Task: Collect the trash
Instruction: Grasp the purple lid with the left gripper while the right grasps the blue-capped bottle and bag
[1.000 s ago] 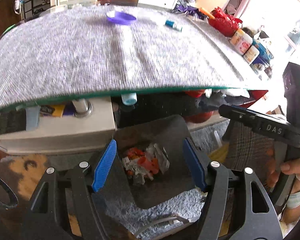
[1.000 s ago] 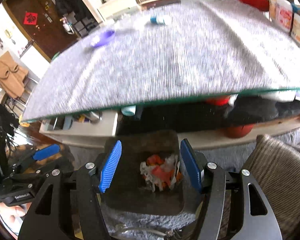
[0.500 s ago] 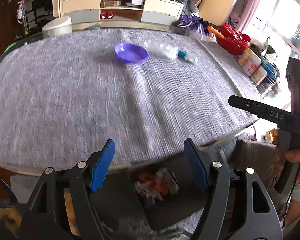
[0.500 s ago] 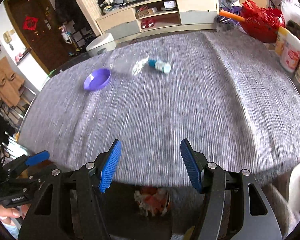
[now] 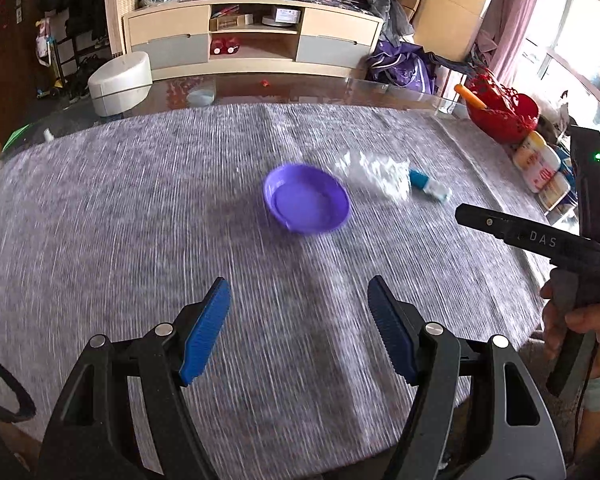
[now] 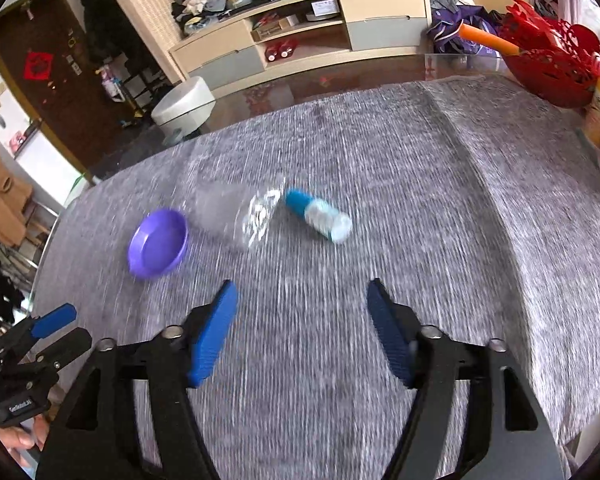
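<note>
Your left hand-held gripper point(image 5: 298, 326) and right hand-held gripper point(image 6: 300, 330) both gape, holding nothing. On the table point(image 5: 100, 240), the crumpled wrapper point(image 5: 374, 174) (clear plastic) lies between purple dish point(image 5: 306, 199) and small bottle point(image 6: 320, 216).

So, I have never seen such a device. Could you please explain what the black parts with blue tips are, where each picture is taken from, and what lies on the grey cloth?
These are hand-held tongs, one in each of a person's hands, each carrying a camera that looks along its blue fingers. One picture comes from the left tongs, the other from the right tongs. Both are open and hold nothing. On the grey tablecloth lie a purple bowl, a crumpled clear plastic wrapper and a small bottle with a blue cap on its side. A red basket stands at the table's far right edge.
</note>
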`<control>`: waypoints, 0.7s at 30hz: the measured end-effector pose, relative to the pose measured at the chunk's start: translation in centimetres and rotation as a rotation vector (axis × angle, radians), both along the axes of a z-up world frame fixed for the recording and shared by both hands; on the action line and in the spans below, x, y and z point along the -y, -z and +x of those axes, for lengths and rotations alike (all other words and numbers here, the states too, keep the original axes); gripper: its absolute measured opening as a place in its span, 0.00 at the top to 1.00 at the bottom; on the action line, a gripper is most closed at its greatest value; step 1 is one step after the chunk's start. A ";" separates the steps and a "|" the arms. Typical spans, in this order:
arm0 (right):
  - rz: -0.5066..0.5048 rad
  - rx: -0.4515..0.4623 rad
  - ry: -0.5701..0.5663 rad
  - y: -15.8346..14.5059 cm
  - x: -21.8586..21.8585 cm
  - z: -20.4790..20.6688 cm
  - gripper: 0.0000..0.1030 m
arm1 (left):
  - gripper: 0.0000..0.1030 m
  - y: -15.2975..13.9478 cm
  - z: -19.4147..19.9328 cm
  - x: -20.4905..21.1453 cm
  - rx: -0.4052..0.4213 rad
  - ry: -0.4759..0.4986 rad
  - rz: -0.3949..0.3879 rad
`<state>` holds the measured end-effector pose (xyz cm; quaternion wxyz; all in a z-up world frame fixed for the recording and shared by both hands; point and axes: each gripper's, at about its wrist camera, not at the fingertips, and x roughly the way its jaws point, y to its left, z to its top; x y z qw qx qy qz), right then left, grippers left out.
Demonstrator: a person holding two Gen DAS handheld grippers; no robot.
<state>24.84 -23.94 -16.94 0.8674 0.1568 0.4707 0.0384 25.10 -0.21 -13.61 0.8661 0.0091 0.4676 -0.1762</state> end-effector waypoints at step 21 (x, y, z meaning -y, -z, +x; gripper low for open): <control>0.003 -0.014 0.026 2.6 -2.6 6.0 0.08 | 0.44 2.0 7.6 1.3 -0.040 -0.001 -0.028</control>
